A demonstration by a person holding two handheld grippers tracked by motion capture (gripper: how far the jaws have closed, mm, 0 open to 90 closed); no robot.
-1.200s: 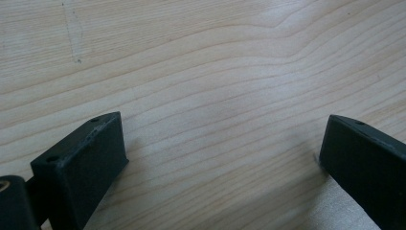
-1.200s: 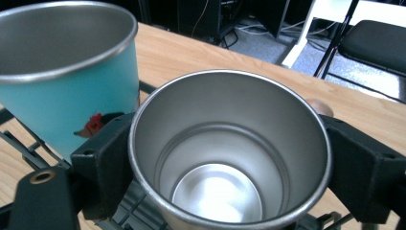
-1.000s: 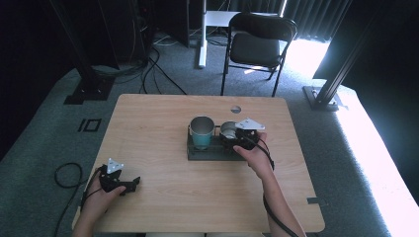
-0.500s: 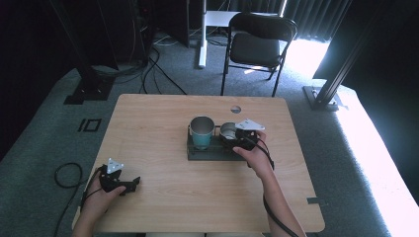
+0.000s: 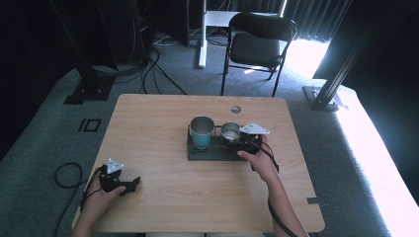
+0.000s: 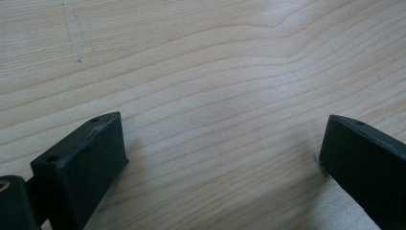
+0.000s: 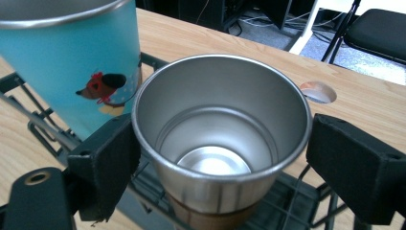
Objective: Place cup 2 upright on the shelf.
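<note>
A dark wire rack (image 5: pixel 197 154) stands mid-table and holds a teal cup (image 5: pixel 202 131) with a cartoon dog print and, to its right, a plain steel cup (image 5: pixel 230 132). My right gripper (image 5: pixel 239 142) reaches the steel cup from the near right. In the right gripper view its jaws press both sides of the empty steel cup (image 7: pixel 215 139), with the teal cup (image 7: pixel 72 67) just to the left and the right gripper (image 7: pixel 220 143) shut on the steel one. My left gripper (image 5: pixel 129 185) rests near the table's front left corner, open over bare wood (image 6: pixel 222 143).
The wooden table (image 5: pixel 158 123) has a round cable hole (image 5: pixel 235 109) behind the rack. A black chair (image 5: pixel 259 44) and a white desk leg stand beyond the far edge. Cables lie on the grey carpet at left.
</note>
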